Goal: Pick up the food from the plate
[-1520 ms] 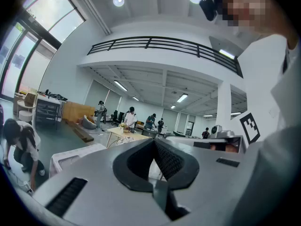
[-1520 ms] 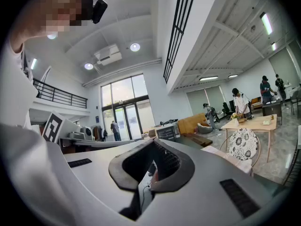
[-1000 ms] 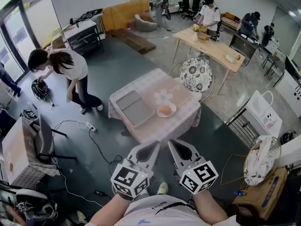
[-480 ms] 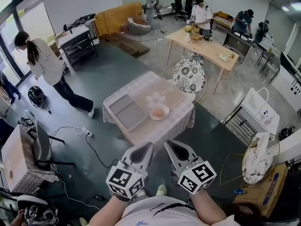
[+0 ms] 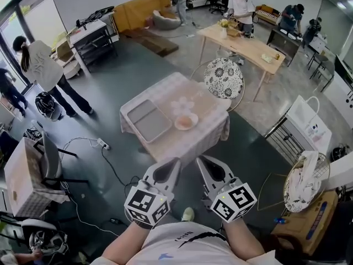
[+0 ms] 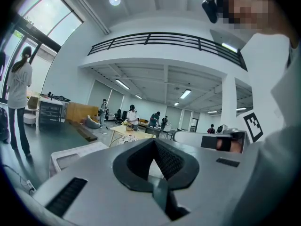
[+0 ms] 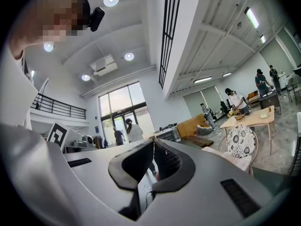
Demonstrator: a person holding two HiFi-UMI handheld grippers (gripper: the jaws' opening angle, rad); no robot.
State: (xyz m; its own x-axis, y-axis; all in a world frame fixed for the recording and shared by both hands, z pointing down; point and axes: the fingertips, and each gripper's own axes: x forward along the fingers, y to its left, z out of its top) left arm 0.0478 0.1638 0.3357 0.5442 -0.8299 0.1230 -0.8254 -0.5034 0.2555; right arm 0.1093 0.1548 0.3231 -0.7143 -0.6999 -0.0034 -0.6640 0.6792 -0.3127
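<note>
The food (image 5: pixel 186 122) is a small orange lump on a plate, well ahead of you at twelve o'clock, and nothing has touched it yet.

Start with the biggest thing. The cloth-covered table (image 5: pixel 205 127) stands in the middle of the grey floor, well apart from your feet. At its one o'clock is a round chair (image 5: pixel 223 78) with a black-and-white patterned seat. On the table, a flat grey tray (image 5: pixel 132 111) fills the nine o'clock half. The plate (image 5: pixel 196 118) lies at about three o'clock from the tray, near it but not touching. At the plate's twelve o'clock is a cluster of pale round things, too small to name.

Your left gripper (image 5: pixel 172 165) and right gripper (image 5: pixel 204 163) are held low against your body at six o'clock, side by side and pointing toward the table. Each gripper view shows the two ribbed pads meeting at their tips with nothing between them, so both tools are closed and empty.

By my reading the task has not begun. You have yet to walk up to the table, spread one pair of jaws, and lift the food.
</note>
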